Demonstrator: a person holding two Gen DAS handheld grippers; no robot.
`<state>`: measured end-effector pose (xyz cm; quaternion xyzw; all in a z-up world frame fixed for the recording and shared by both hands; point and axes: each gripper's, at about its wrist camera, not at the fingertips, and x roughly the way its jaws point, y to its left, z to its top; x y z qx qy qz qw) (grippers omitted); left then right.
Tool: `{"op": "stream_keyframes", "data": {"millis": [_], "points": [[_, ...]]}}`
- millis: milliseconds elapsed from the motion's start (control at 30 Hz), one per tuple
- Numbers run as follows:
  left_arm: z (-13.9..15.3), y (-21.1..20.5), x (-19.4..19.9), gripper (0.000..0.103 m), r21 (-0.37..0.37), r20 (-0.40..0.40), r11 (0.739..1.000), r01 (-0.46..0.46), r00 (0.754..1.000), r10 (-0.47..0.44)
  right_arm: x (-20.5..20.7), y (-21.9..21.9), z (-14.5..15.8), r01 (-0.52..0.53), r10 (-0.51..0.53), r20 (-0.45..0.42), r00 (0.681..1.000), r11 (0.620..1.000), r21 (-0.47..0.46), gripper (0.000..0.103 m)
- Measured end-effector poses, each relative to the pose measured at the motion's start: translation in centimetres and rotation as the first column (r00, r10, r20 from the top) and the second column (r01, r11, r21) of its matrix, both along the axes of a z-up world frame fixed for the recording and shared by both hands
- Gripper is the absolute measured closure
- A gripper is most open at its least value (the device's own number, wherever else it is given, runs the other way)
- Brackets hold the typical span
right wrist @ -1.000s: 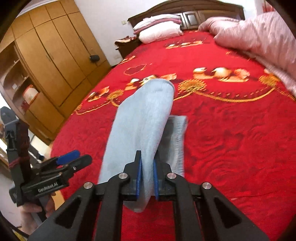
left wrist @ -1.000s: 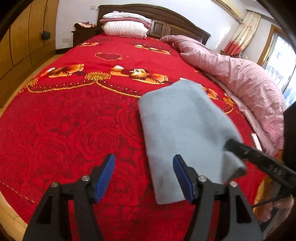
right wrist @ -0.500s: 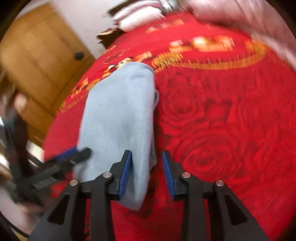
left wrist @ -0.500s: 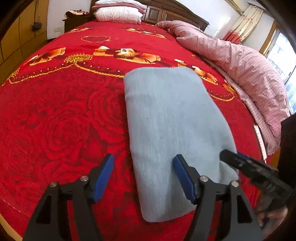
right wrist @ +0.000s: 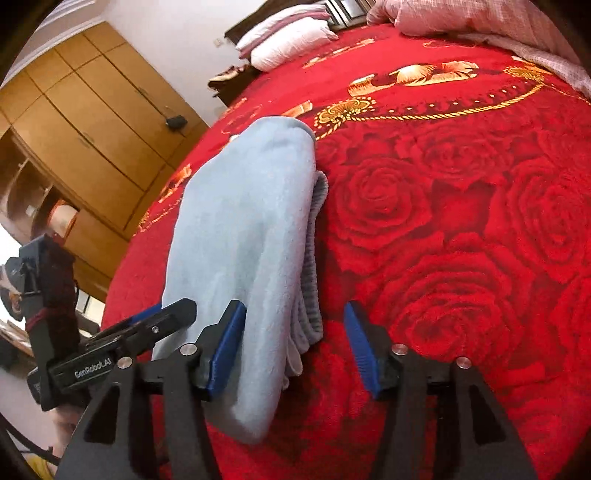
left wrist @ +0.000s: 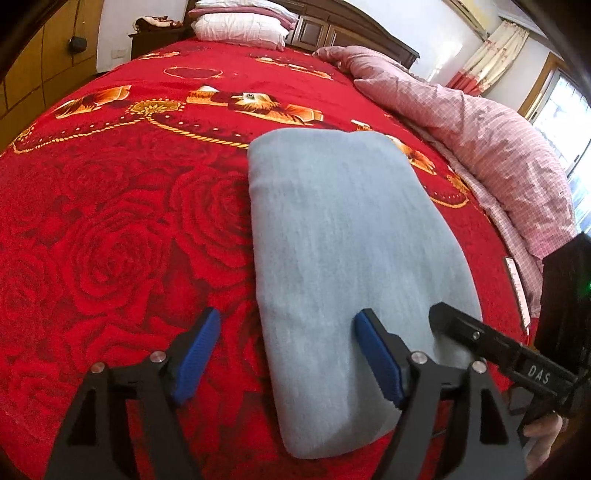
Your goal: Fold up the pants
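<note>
Nearest us, our left gripper (left wrist: 288, 354) stands wide, its jaws having just opened further, straddling the near left edge of the folded pale-blue pants (left wrist: 343, 258) without pressing it. Our right gripper (right wrist: 293, 343) has just been opening too; the pants' right edge lies loose between its jaws. The pants lie flat on the red rose bedspread (left wrist: 110, 240); beyond, pillows (left wrist: 240, 26).
</note>
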<state>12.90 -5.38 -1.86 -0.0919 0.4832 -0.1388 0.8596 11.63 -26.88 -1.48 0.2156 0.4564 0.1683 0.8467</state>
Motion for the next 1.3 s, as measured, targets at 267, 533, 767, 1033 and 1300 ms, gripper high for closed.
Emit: {"op": "stream_keyframes", "data": {"millis": [267,533,767,1033,1300], "points": [[-0.3,-0.3,-0.4,0.022,0.008,0.029,1.0,0.015,0.999,-0.015,-0.7,0.4,-0.5,-0.007,0.008,0.048,0.999,1.0,-0.012,0.044],[-0.1,-0.5,-0.1,0.023,-0.03,0.03,0.999,-0.016,0.999,0.017,-0.5,0.7,-0.2,-0.011,0.011,0.025,1.0,1.0,0.003,0.053],[0.2,-1.3,0.2,0.044,-0.058,0.036,0.998,0.013,0.999,-0.011,-0.4,0.9,-0.3,-0.015,0.015,0.011,1.0,0.999,0.033,0.063],[2.3,-0.4,-0.7,0.076,-0.104,0.068,0.994,0.015,0.998,-0.008,-0.9,1.5,1.9,-0.012,0.013,0.042,0.999,1.0,-0.005,0.071],[4.9,1.7,-2.4,0.078,-0.118,0.134,0.993,0.016,0.991,0.0,-1.6,4.1,4.1,-0.057,0.057,0.091,0.994,0.998,-0.003,0.073]]}}
